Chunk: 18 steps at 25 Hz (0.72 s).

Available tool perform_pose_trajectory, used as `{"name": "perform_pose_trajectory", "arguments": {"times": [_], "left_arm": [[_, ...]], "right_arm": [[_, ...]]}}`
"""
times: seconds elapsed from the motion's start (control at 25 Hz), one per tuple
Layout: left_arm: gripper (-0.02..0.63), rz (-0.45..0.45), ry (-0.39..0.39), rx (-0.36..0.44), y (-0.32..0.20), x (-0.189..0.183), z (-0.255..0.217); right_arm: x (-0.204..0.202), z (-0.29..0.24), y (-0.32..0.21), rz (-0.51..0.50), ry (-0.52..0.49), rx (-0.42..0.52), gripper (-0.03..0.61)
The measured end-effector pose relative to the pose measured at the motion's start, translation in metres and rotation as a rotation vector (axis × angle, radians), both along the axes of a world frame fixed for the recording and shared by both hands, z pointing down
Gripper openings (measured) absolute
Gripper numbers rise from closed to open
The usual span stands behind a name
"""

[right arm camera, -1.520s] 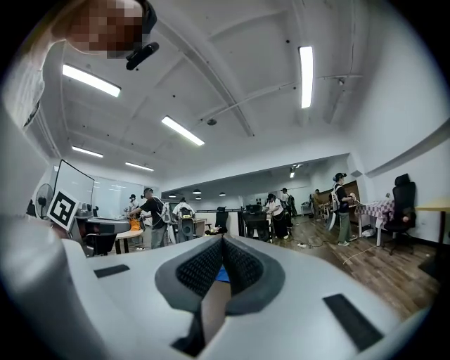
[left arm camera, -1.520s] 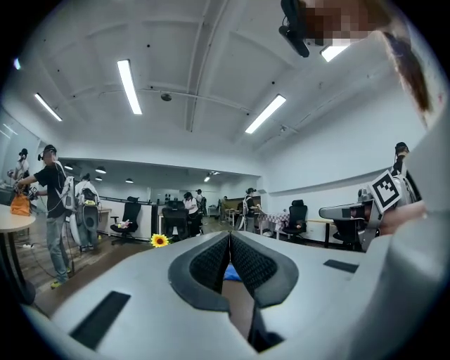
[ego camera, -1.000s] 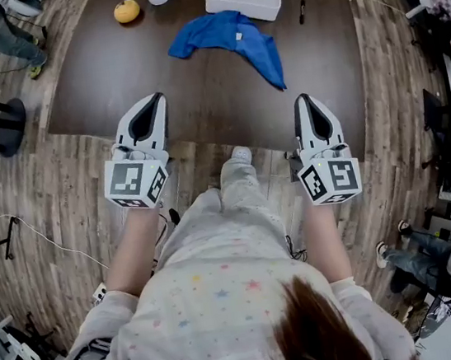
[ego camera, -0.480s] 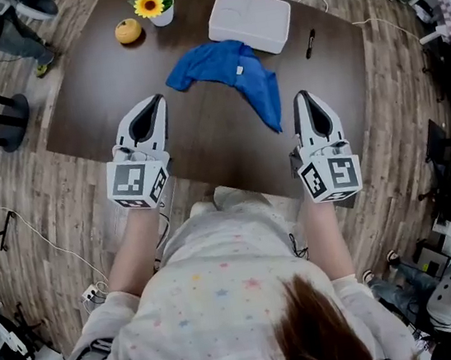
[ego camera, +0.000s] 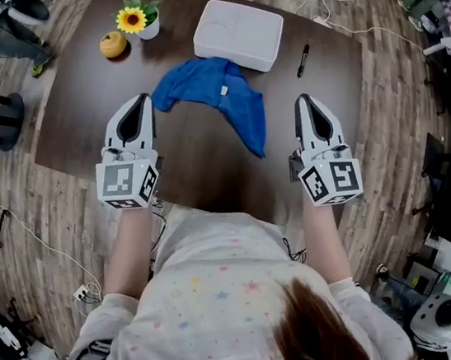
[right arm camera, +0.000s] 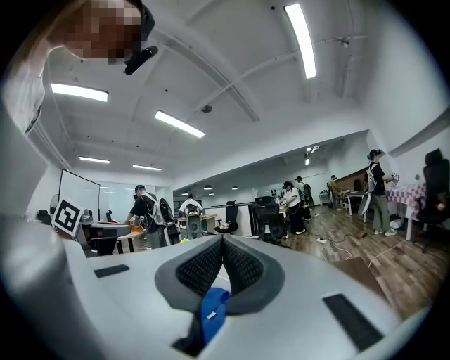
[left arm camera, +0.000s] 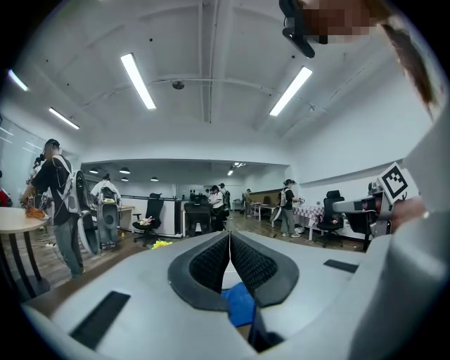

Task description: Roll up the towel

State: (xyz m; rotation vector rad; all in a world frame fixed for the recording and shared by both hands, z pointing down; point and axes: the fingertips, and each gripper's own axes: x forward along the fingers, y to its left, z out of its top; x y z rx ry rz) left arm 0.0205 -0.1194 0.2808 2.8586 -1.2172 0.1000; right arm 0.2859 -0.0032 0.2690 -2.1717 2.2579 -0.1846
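A crumpled blue towel lies on the dark brown table, one corner trailing toward the near edge. My left gripper hangs level over the table's near left part, shut and empty, its tip just left of the towel. My right gripper is also shut and empty, over the near right part, a little right of the towel's trailing corner. In the left gripper view the towel peeks out below the closed left gripper. The right gripper view shows the towel under the closed right gripper.
Behind the towel sits a white box. A potted sunflower and a yellow fruit stand at the far left corner, a black pen at the right. People, desks and chairs fill the office beyond.
The person has stepped up to the table. Both grippers have moved forward from over the floor to over the table's near edge, closer to the towel.
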Motion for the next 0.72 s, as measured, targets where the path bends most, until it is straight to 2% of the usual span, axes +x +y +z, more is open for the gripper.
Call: {"name": "perform_pose_trajectory", "arguments": {"times": [0.36, 0.52, 0.72], "left_arm": [[0.017, 0.035, 0.009, -0.037, -0.022, 0.017, 0.018], [0.017, 0.068, 0.022, -0.066, -0.037, 0.015, 0.031], [0.017, 0.113, 0.022, -0.09, -0.057, 0.01, 0.046]], "right_arm": [[0.002, 0.018, -0.009, 0.038, -0.031, -0.043, 0.0], [-0.017, 0.028, -0.018, 0.055, -0.057, -0.074, 0.0], [-0.049, 0.047, -0.041, 0.021, -0.07, -0.121, 0.0]]}}
